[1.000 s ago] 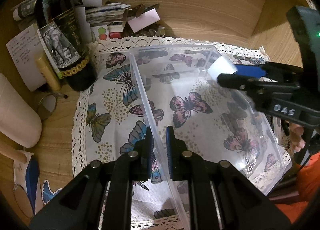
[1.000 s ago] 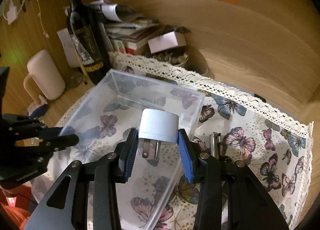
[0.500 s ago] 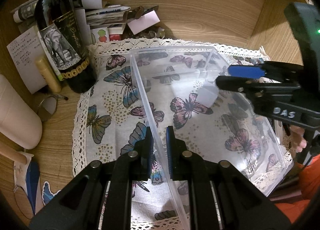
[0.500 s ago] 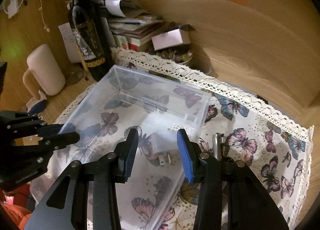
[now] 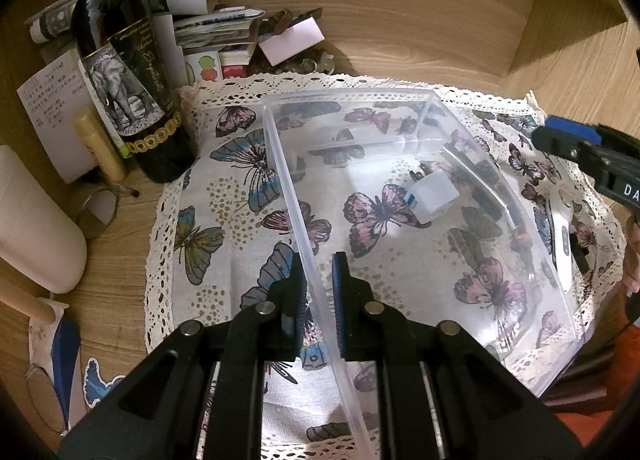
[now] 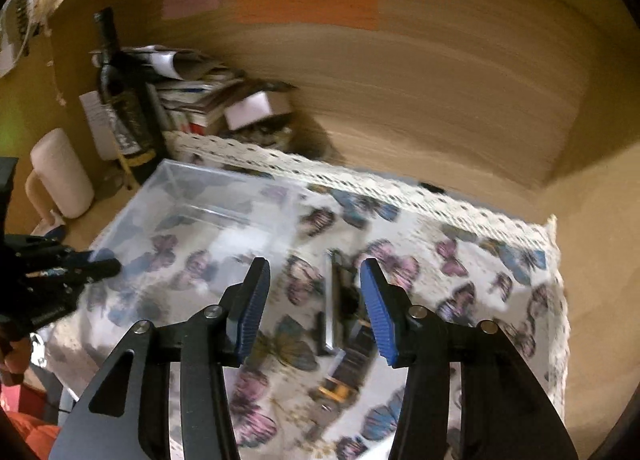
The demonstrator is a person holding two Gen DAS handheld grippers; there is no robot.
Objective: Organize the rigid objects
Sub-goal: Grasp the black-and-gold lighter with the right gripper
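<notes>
One item down, looks like: the white plug adapter point(image 5: 430, 198) that was pinched between the right gripper point(image 6: 314, 306)'s fingers a second ago now lies on its side on the floor of the clear plastic bin point(image 5: 400, 94), prongs aimed toward about 10 o'clock in the left wrist view. The right gripper has swung away off the bin's 3 o'clock side, and its fingers are opening with nothing between them.

Under those fingers, on the butterfly cloth point(image 6: 460, 260), sits a blurry cluster of loose stuff: a slim silvery bar point(image 6: 330, 300) and some darker bits with a yellow patch at roughly 6 o'clock from it. Too smeared to name them properly.

Meanwhile the left gripper point(image 5: 318, 288) hasn't budged; its fingers are clamped narrow on the bin's near wall, steadying it on the tabletop point(image 5: 120, 280).

My read: the drop is done, and the right hand is lining up for the next rigid thing, probably that bar. The bin has plenty of room left.
</notes>
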